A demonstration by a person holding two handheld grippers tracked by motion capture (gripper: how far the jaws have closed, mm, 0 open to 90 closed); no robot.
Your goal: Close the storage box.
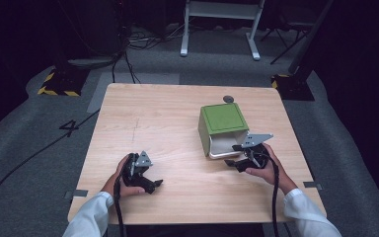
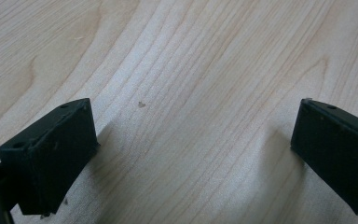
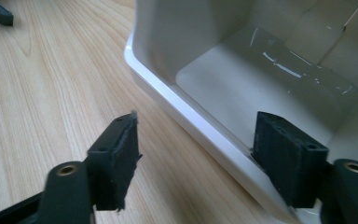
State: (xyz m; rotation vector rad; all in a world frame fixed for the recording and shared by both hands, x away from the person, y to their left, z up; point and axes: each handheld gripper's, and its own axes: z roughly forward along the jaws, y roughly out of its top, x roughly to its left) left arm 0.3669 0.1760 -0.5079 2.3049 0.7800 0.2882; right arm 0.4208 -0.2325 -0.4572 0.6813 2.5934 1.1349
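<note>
R gripper (image 3: 193, 154) jaws half-open astride bin (image 1: 223, 129) rim, unclamped — bin on side, mouth twd person.

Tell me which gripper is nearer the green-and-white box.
Right. The right gripper is at the green-and-white box, its jaws straddling the white rim of the open side. The left gripper rests apart on bare table.

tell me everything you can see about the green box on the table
The green box lies tipped on its side on the right half of the wooden table, its open mouth facing the person. The outside looks matte green, the inside glossy white plastic with a smooth rounded rim, and nothing shows inside it. The right gripper straddles the lower rim, one jaw inside the box and one outside over the table; the pads do not yet press on it.
</note>
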